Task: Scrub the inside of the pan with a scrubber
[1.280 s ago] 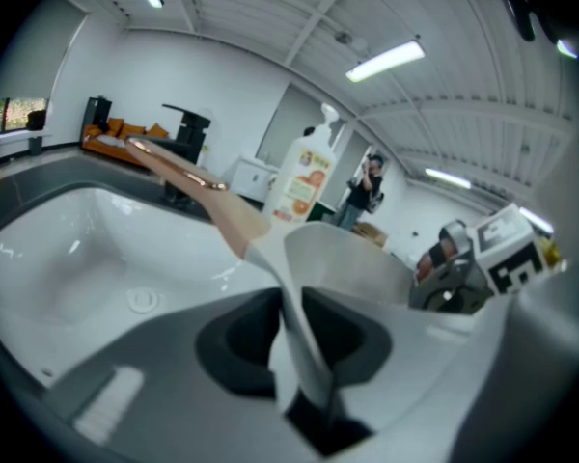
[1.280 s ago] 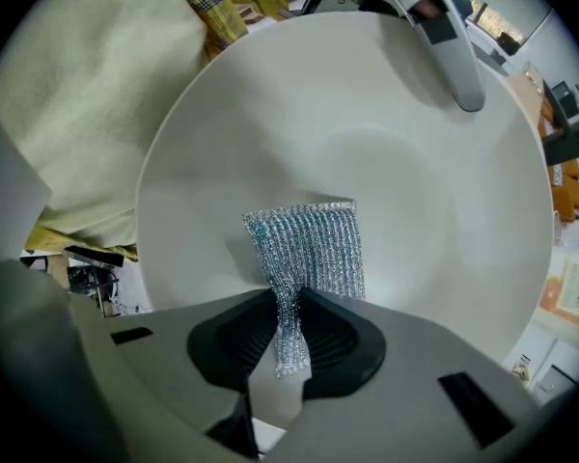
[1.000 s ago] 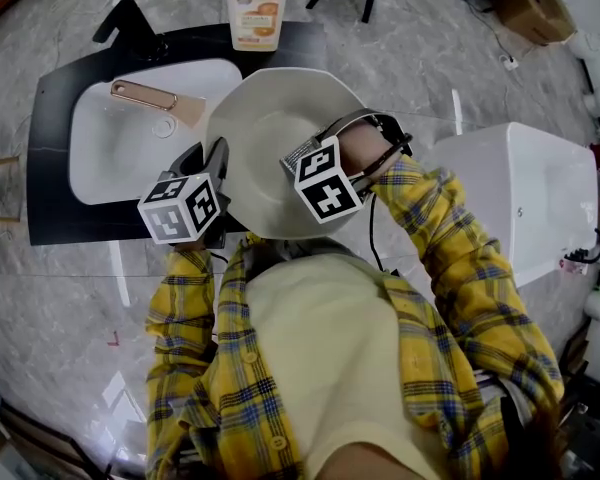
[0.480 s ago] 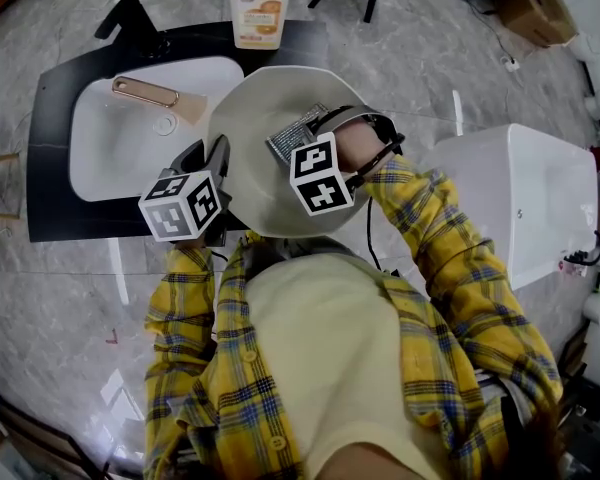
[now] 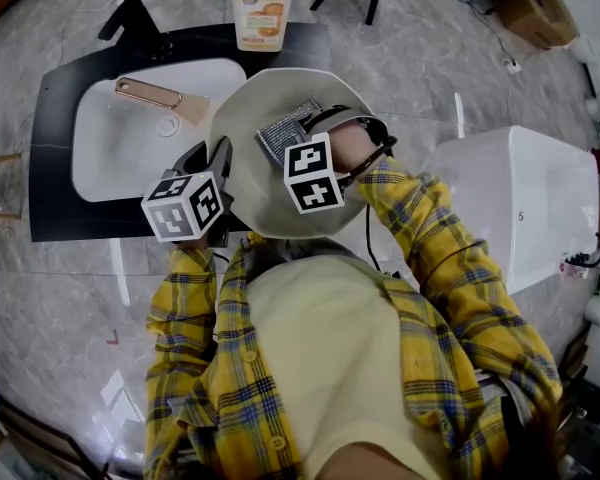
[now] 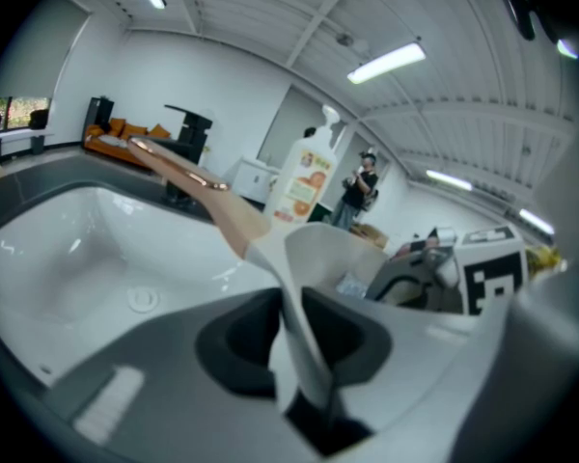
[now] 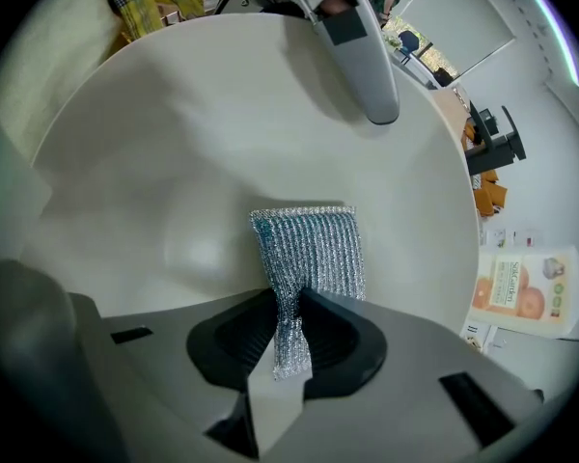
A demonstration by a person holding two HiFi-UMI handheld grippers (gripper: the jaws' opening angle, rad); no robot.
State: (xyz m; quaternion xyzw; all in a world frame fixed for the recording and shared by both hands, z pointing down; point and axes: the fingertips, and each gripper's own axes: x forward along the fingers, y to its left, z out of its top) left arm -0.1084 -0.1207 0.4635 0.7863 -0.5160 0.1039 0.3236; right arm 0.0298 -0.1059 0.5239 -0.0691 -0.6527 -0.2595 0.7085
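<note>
A cream pan (image 5: 280,183) is held tilted over the sink's right edge, its copper-coloured handle (image 5: 145,92) pointing left. My left gripper (image 5: 218,156) is shut on the pan's near-left rim; in the left gripper view that rim (image 6: 309,355) runs straight between the jaws. My right gripper (image 5: 300,146) is shut on a silver mesh scrubber (image 5: 287,128), which lies flat against the pan's inside (image 7: 222,133). In the right gripper view the scrubber (image 7: 311,251) fans out ahead of the jaws, and the left gripper's finger (image 7: 362,61) shows on the far rim.
A white sink (image 5: 120,153) sits in a black counter (image 5: 52,183), with a black tap (image 5: 130,23) behind it. An orange-labelled soap bottle (image 5: 260,3) stands at the counter's back. A white box-like unit (image 5: 525,198) is at the right.
The right gripper has slid the scrubber leftward and a little farther across the pan's inside. The left gripper and the pan have stayed nearly still.
</note>
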